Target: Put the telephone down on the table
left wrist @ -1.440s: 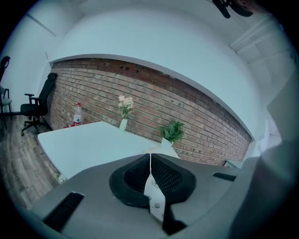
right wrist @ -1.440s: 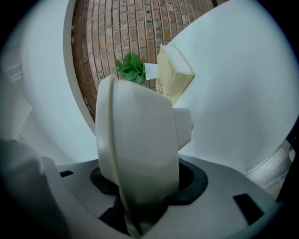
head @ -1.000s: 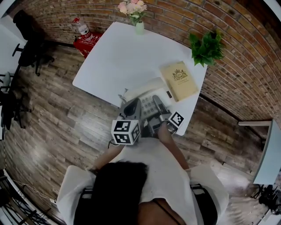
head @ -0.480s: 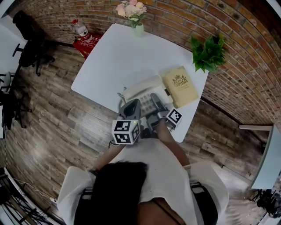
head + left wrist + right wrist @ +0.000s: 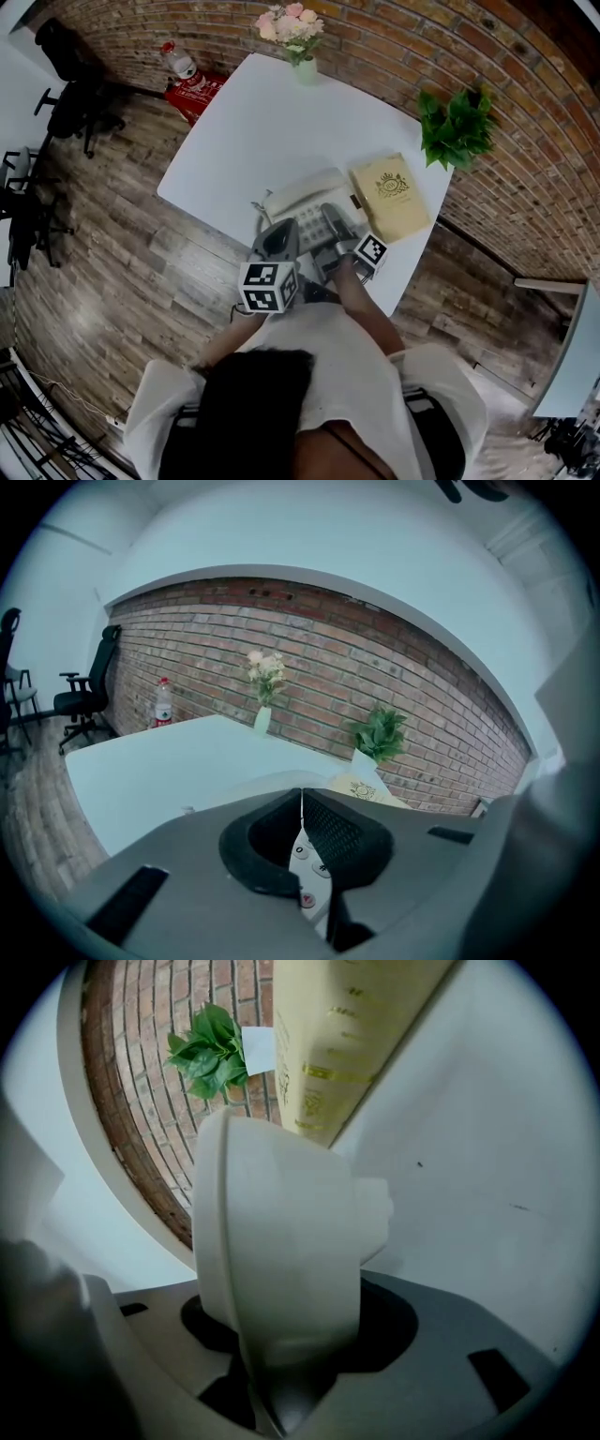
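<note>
Left gripper (image 5: 302, 803): jaws pinched together, nothing between them, keypad glimpsed just beyond.

Cream plastic desk telephone (image 5: 302, 195): over near edge of white square table (image 5: 262, 122), just left of tan gold-crested book (image 5: 391, 192). Contact with tabletop unclear.

Right gripper (image 5: 331, 217): jaws clamped on telephone's rounded handset end.

Handling, judged: rigid, smooth, slippery shell. Handset probably loose, so base sides are safer hold.

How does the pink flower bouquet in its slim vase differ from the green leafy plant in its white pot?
The pink flower bouquet has blossoms; the green leafy plant is all foliage. The bouquet's vase is slim, the plant's pot wider. The plant stands beside the tan book, the bouquet alone at a corner. Both stand at the white table's edge.
</note>
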